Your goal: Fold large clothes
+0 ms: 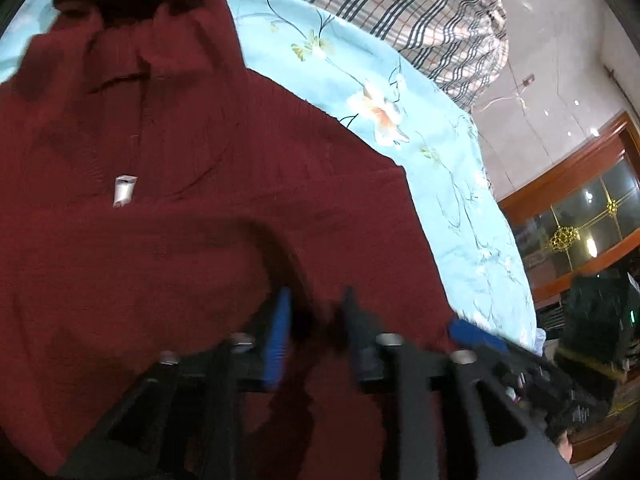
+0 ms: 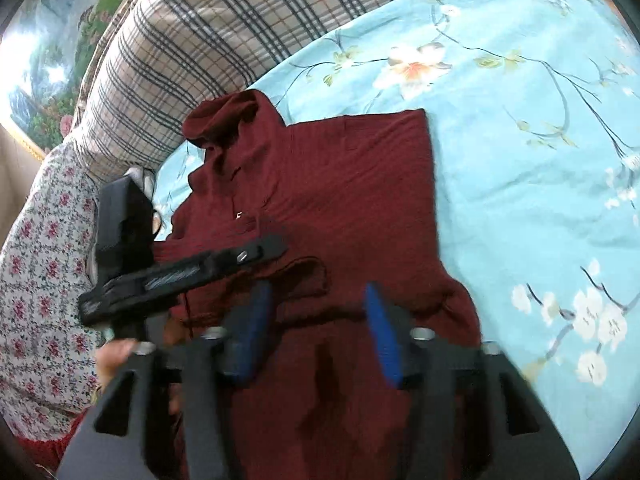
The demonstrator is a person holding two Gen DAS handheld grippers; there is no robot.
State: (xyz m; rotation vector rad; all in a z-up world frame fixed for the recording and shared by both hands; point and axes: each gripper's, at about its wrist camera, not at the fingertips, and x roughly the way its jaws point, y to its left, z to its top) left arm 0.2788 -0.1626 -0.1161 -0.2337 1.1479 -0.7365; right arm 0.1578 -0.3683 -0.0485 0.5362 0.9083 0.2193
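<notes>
A dark red knit sweater [image 1: 168,184] with a high collar lies on the light blue floral bedsheet [image 1: 400,92]. It also shows in the right wrist view [image 2: 352,184], partly folded. My left gripper [image 1: 316,300] is down on the near part of the sweater, its blue-padded fingers a little apart with red cloth between them. My right gripper [image 2: 316,292] is open just above the near part of the sweater, over a folded edge. The left gripper's body [image 2: 180,272] shows at the left of the right wrist view.
A plaid quilt [image 2: 208,40] is bunched at the head of the bed. A floral-patterned cloth [image 2: 44,272] is at the left. Wooden furniture with glass panels [image 1: 580,200] stands beyond the bed's right edge.
</notes>
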